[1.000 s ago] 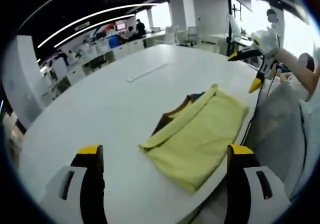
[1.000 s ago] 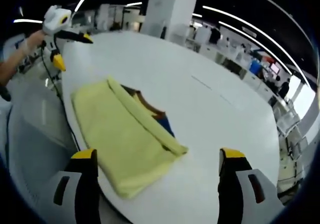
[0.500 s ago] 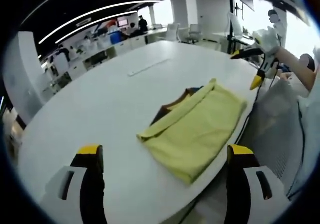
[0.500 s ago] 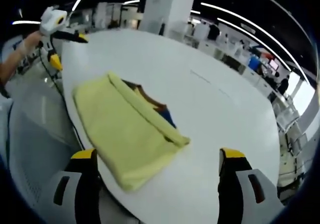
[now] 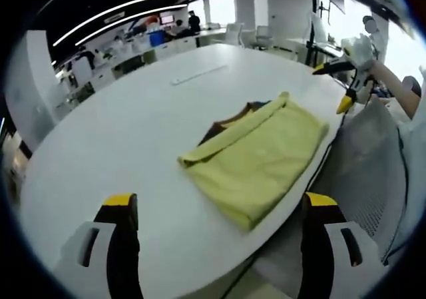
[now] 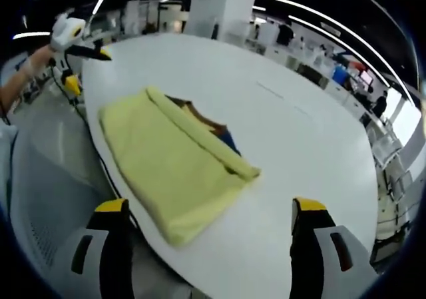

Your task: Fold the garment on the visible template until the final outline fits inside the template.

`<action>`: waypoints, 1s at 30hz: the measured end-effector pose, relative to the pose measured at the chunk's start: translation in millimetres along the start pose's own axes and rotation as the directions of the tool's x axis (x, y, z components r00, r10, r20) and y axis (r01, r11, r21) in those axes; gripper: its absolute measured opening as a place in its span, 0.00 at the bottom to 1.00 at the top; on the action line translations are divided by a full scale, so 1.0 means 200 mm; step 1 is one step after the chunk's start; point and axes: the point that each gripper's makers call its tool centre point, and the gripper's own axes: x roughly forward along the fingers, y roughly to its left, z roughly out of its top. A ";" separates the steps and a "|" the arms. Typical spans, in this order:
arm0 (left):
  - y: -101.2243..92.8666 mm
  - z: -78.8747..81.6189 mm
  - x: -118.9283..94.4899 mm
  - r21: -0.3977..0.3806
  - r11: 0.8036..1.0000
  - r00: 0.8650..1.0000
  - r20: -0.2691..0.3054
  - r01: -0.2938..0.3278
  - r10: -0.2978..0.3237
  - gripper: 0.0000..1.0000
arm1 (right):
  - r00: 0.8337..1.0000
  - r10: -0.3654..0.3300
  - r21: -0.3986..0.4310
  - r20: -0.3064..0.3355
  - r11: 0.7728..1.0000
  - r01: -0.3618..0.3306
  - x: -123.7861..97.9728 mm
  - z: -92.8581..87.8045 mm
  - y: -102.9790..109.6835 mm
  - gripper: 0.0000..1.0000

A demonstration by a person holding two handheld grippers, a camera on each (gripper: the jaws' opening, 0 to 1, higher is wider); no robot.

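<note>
One garment (image 5: 256, 162), yellow, folded, at the edge of the counter (image 5: 120, 139). Soft, light, limp by judgement; best gripped at a corner. Left tongs (image 5: 219, 232) and right tongs (image 6: 213, 236): wide open, empty, well clear of it.

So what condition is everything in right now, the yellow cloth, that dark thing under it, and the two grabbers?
Yellow garment: folded into a rectangle, one long edge doubled over, lying flat near the table edge.
Dark template: flat on the table, mostly covered, a brown and blue strip showing.
Left gripper: open, empty, held back from the garment.
Right gripper: open, empty, held back too.
</note>
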 end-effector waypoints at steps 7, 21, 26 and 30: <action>-0.03 -0.06 0.01 -0.027 0.999 1.000 -0.022 0.020 -0.021 0.93 | 1.000 0.005 0.021 -0.018 1.000 -0.004 0.00 -0.05 0.02 1.00; -0.07 -0.16 0.06 -0.105 0.992 0.996 -0.047 0.074 -0.079 0.70 | 0.999 0.012 0.074 -0.036 0.997 -0.010 0.02 -0.13 0.03 0.92; -0.09 -0.20 0.09 -0.145 0.986 0.994 -0.057 0.087 -0.096 0.59 | 0.999 0.021 0.092 -0.041 0.996 -0.017 0.02 -0.16 0.04 0.89; -0.13 -0.21 0.11 -0.181 0.977 0.991 -0.058 0.112 -0.124 0.52 | 0.998 0.031 0.100 -0.052 0.995 -0.026 0.03 -0.19 0.05 0.85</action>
